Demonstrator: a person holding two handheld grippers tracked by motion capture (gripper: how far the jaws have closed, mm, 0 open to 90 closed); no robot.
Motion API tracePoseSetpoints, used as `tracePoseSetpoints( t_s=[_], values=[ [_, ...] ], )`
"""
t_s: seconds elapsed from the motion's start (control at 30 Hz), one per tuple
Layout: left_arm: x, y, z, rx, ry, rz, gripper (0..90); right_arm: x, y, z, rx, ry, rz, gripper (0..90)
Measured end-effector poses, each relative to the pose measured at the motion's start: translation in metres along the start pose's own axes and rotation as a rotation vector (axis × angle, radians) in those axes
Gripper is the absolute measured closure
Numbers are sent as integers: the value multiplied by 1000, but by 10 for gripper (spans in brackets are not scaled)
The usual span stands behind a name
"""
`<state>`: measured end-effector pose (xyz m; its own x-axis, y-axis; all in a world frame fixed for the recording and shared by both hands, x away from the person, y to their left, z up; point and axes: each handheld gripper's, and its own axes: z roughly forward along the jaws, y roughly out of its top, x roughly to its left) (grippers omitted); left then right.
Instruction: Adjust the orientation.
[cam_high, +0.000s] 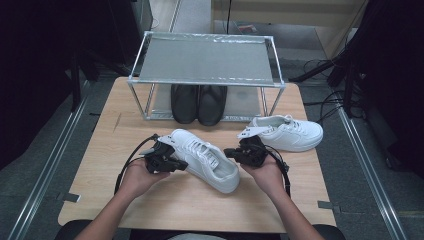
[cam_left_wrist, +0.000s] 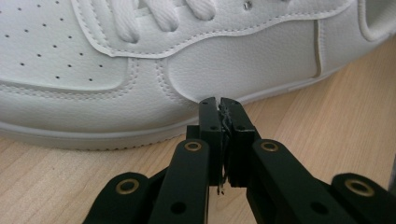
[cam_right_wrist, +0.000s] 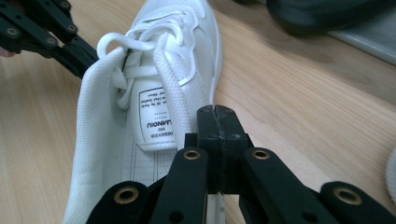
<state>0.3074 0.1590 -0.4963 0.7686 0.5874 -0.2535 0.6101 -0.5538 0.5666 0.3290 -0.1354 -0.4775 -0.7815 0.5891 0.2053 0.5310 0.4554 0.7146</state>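
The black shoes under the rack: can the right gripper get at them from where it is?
Probably yes. The black shoes sit at the rack's open front, with bare table between them and the right gripper. Its jaws are shut and must open first.

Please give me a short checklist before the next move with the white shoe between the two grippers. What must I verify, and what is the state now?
1. Left gripper shut, nothing between its jaws: ok.
2. Right gripper shut, nothing between its jaws: ok.
3. Near white shoe flat on the table, sole down: ok.
4. Left tips touching the shoe's side: cannot tell.
5. Top shelf of the rack free: ok.
6. Second white shoe apart from both grippers: ok.
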Motion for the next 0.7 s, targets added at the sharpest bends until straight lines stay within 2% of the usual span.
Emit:
tracePoseSetpoints(
  t_s=[0.1, 0.2, 0.3, 0.4, 0.57, 0.7],
  values=[
    [1, 1, 3, 8, 3, 3, 883, 6, 0, 2, 4, 14, -14, 900],
    [3, 1, 2, 9, -1, -7, 884, 11, -1, 3, 5, 5, -31, 900],
    [5, 1, 2, 9, -4, -10, 884, 12, -2, 3, 5, 22, -13, 900],
    [7, 2, 1, 10, -3, -9, 884, 15, -3, 3, 5, 26, -22, 900],
    [8, 3, -1, 25, 25, 13, 883, 21, -5, 3, 9, 44, -26, 900],
    [13, 4, -1, 22, 17, -3, 883, 27, -7, 4, 9, 53, -39, 900]
  ],
)
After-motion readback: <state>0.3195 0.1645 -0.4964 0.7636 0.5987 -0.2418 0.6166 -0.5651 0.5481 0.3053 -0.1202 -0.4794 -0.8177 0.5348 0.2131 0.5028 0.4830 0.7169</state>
